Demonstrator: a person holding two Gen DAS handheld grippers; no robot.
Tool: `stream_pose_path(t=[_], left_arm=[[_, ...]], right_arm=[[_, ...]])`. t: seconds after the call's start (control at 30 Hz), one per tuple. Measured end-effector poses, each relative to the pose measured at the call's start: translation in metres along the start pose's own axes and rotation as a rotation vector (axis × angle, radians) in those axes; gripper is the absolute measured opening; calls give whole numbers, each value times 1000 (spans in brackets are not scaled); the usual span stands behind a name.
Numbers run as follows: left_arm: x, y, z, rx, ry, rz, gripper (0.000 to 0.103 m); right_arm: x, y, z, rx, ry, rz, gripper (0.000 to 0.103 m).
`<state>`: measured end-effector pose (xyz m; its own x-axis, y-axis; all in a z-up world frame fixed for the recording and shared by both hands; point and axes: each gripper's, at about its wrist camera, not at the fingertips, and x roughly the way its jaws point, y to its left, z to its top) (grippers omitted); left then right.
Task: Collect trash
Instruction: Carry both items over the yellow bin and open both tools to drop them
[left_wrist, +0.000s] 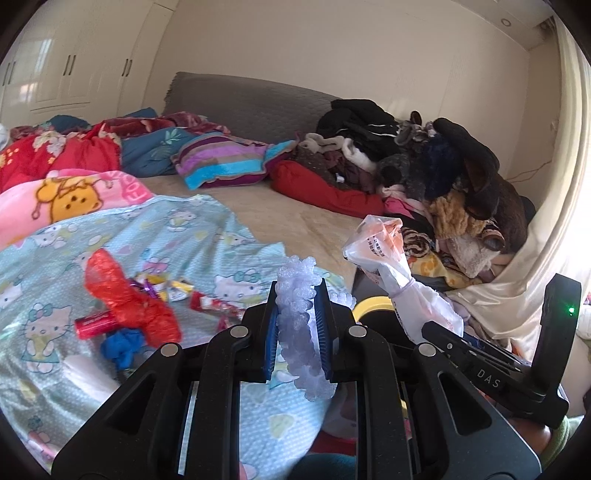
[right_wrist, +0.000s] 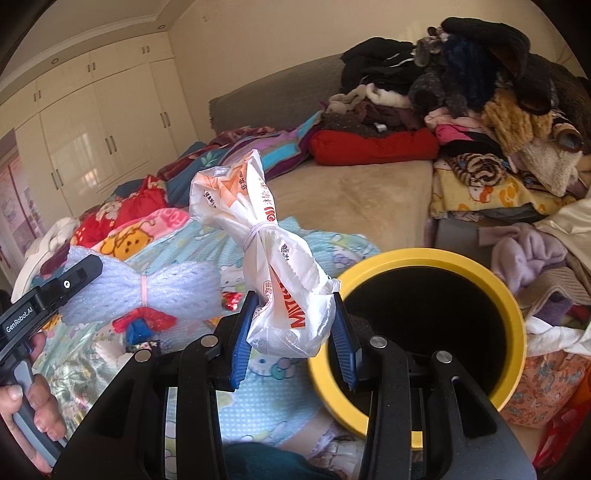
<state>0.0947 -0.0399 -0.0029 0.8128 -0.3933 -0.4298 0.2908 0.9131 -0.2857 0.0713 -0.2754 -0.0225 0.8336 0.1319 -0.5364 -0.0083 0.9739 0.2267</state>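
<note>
The right gripper (right_wrist: 293, 334) grasps a white plastic bag (right_wrist: 269, 258) just beside the yellow bin (right_wrist: 513, 317), not over its mouth; released now, the bag may fall on the bed (right_wrist: 354, 195). The left gripper (left_wrist: 297, 325) clenches a foam net (left_wrist: 299, 317), which could slip.

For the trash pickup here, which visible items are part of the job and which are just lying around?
Job items:
- white foam netting, clamped in left hand-held gripper
- tied plastic bag, clamped in right hand-held gripper
- yellow-rimmed bin
- red wrapper and candy wrappers on the blanket

Lying about:
- clothes pile
- striped pillow
</note>
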Motion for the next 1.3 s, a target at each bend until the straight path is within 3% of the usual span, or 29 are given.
stream_pose_path(t=[0.73, 1.3], left_arm=[[50, -95, -6, 132, 51, -112, 13], [81, -127, -23, 192, 112, -143, 13]], right_arm=[[-25, -102, 3, 174, -14, -179, 37], [-21, -150, -4, 274, 7, -244, 38]])
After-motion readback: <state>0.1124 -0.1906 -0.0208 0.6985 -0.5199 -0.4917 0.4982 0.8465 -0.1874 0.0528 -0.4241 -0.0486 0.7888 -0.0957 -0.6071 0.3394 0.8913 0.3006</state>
